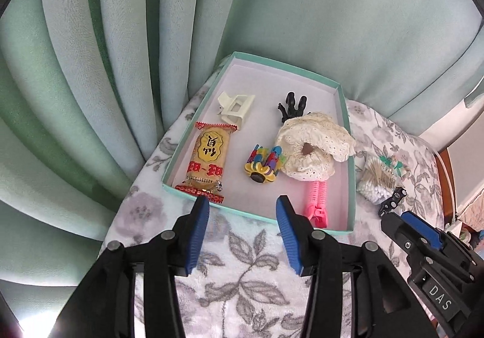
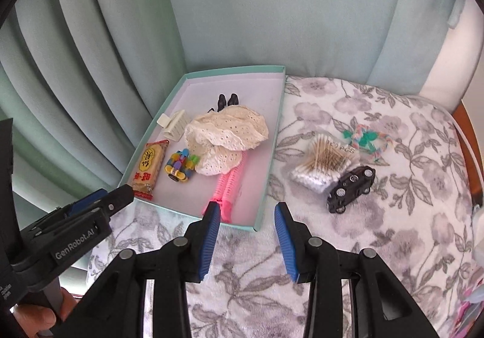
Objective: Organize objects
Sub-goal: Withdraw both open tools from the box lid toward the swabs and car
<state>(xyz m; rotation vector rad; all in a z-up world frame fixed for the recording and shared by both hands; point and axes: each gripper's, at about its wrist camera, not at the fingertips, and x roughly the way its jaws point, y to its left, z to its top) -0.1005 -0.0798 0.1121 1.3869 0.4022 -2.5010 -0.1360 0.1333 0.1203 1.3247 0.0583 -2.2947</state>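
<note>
Left wrist: our left gripper has jaws apart, nothing between them, over the teal box holding snack pack, cream scrunchie, pink clip.
Right wrist: our right gripper likewise apart, empty; swab pack, toy car lie outside on the floral cloth.

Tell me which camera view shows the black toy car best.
The right wrist view: the black toy car lies whole on the floral cloth, beside the cotton swab pack. In the left wrist view only a small part of it shows, above the right gripper's finger.
</note>
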